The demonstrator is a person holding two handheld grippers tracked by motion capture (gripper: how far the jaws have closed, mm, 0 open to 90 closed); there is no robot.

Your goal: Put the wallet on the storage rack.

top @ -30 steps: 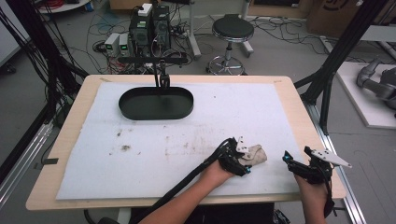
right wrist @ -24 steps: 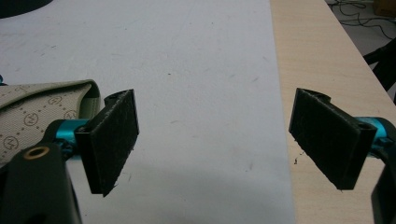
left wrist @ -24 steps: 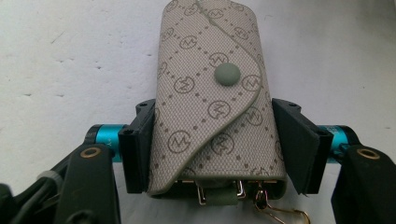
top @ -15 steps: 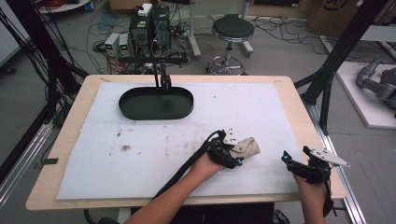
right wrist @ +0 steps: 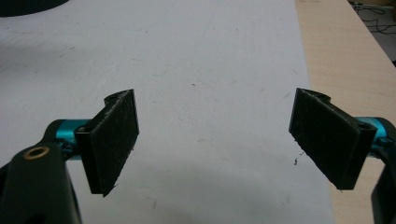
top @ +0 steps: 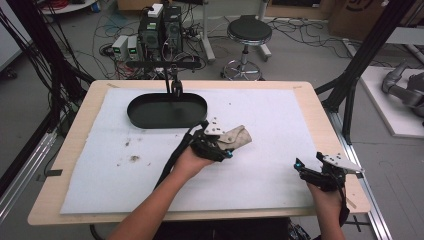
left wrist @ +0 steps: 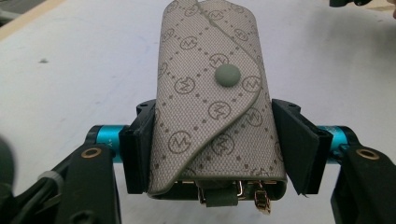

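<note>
While the grey patterned key pouch (left wrist: 212, 100) is clamped between the two jaws of the left gripper (top: 212, 145), it is held above the white mat (top: 280, 125), near the middle of the table. A round snap button (left wrist: 227, 75) is seen on its closed flap, and small metal hooks (left wrist: 259, 198) are seen at its lower edge, toward the camera. In the high view, the pouch points to the right, away from the hand, and a black oval tray (top: 167, 111) is placed just behind it on the mat. Some dark crumbs (top: 134, 158) are scattered on the mat at the left. The right gripper (top: 320, 172) is held near the right front corner of the mat, well apart from the pouch; its jaws are spread wide and nothing is between them.
</note>
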